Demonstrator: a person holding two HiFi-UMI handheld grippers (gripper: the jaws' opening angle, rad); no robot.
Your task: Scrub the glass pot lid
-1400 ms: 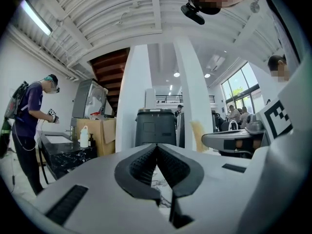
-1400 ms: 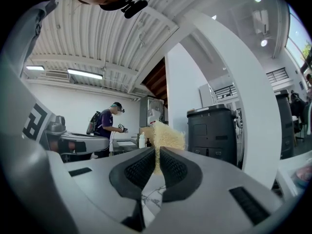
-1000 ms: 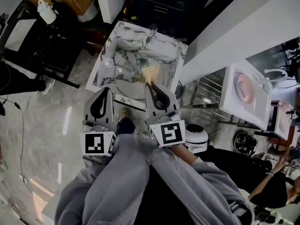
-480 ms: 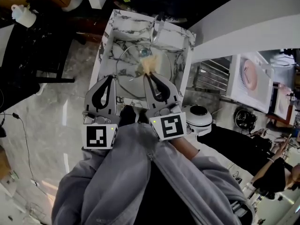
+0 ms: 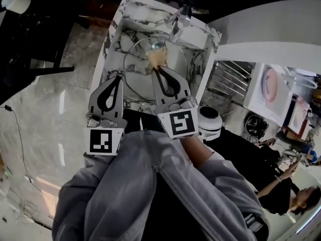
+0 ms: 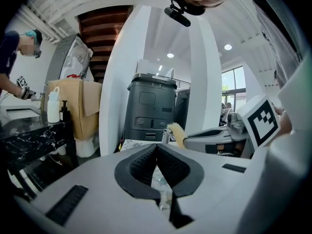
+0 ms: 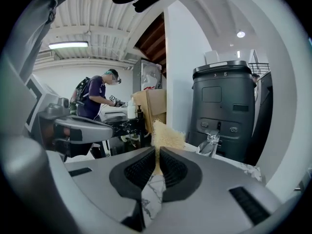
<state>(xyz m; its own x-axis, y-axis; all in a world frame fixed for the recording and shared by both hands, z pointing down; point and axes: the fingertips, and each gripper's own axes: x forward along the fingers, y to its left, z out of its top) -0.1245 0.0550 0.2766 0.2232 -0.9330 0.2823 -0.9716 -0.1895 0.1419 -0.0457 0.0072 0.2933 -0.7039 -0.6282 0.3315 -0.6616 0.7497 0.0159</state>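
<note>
Glass lid: head view only; right tool grips sponge, perhaps.

Workshop-like hall: freestanding marble sink, big grey bin, worker at black bench.

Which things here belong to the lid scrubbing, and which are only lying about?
For the job:
- glass pot lid, lying in the marble sink
- yellow scrubbing pad, clamped in the right tongs

Lying about:
- white round appliance
- white bottle
- dark bin
</note>
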